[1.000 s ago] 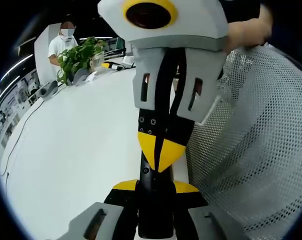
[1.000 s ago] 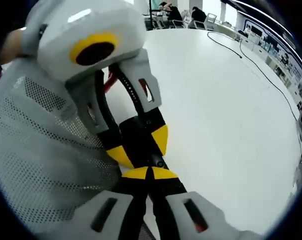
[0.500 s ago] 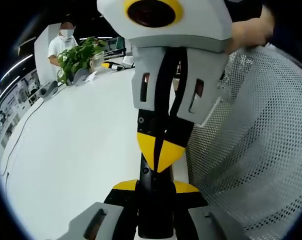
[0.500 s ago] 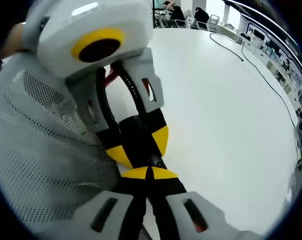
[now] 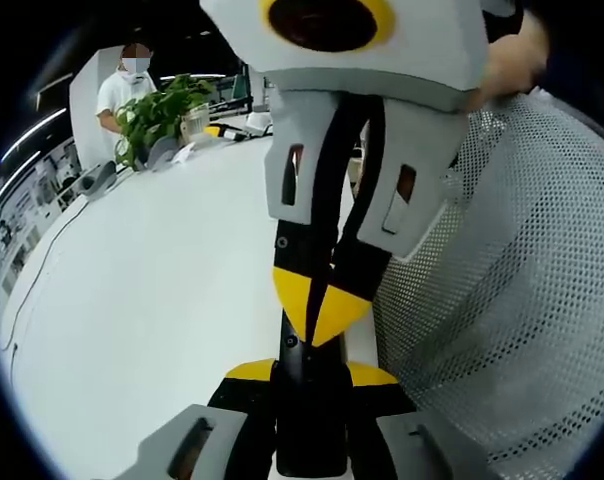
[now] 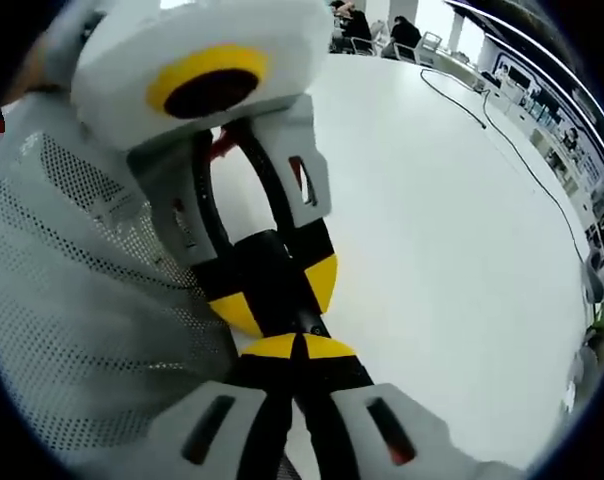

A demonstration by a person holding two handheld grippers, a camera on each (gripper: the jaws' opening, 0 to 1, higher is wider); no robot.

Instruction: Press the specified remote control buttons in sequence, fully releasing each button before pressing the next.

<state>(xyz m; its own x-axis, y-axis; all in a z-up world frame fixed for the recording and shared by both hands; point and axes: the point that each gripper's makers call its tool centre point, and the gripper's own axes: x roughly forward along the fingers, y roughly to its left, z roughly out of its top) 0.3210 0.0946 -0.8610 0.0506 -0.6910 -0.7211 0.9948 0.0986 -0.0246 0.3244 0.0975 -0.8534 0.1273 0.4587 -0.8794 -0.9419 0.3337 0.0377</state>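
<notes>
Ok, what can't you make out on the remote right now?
- Buttons on the remote: left gripper view, hidden by the left gripper clamping it and the right gripper meeting its top.
- Which button is touched: right gripper view, the shut tips cover the spot.
- Table, right part: left gripper view, hidden by white mesh fabric.
- Items beside the plant: too small.

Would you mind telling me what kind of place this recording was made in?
Probably an open-plan office or lab: a long white table with a potted plant, a cable running across it, and chairs at the far end.
</notes>
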